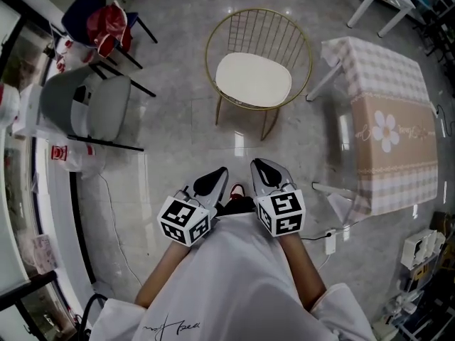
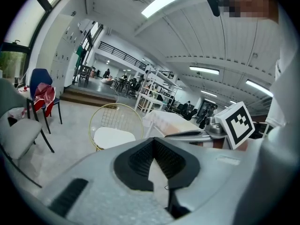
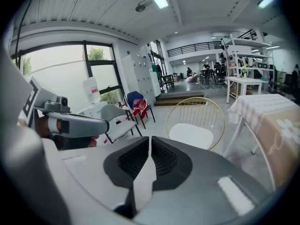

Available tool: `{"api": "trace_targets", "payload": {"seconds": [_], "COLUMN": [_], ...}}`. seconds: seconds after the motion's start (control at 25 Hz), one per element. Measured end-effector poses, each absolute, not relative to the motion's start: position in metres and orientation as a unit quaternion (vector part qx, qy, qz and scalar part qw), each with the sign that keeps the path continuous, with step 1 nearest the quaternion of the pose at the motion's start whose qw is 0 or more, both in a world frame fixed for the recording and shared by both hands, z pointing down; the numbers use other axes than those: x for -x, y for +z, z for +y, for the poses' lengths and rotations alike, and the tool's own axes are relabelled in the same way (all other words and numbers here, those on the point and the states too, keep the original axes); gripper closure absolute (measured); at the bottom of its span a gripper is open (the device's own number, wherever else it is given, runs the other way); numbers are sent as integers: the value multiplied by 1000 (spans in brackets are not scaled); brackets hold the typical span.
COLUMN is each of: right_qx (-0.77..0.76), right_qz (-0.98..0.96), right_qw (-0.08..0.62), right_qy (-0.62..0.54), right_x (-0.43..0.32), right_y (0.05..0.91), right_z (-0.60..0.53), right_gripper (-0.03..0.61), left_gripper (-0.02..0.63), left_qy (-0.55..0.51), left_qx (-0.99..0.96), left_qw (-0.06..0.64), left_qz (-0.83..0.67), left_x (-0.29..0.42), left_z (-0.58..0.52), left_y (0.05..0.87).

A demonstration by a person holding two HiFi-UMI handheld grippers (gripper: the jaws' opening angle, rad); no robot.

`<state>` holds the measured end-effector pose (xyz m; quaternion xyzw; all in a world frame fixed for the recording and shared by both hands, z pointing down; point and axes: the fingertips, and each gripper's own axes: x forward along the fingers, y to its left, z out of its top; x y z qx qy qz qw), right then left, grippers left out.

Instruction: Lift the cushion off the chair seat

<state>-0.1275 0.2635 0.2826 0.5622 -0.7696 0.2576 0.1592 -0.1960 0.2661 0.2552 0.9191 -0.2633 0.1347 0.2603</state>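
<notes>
At your 12 o'clock: cushion (image 1: 254, 79) on the chair (image 1: 234, 20) seat, well ahead.
Your left gripper (image 1: 211, 182) and right gripper (image 1: 269, 174) are closed, empty; cushion runs 9-to-3, right one slightly nearer.

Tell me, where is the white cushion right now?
In the head view the white cushion lies on the seat of the gold wire chair, top middle, just left of the table with the checked cloth and right of the grey chair.

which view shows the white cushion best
Head view: it looks down on the cushion, showing its whole outline inside the gold chair. Both gripper views show it far off, low and foreshortened.
</notes>
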Motion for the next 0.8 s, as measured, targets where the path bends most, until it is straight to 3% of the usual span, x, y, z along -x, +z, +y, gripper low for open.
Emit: {"api": "trace_targets", "payload": {"seconds": [0.8], "right_qx": [-629], "right_qz": [-715], "right_qw": [136], "right_qy": [273], "right_x": [81], "right_y": [279], "right_z": [188], "right_gripper": [566], "left_gripper": [615], "left_qy": [134], "left_qx": [-937], "left_qw": [263], "left_qz": [-188], "left_x": [153], "left_z": [161], "left_y": [255]}}
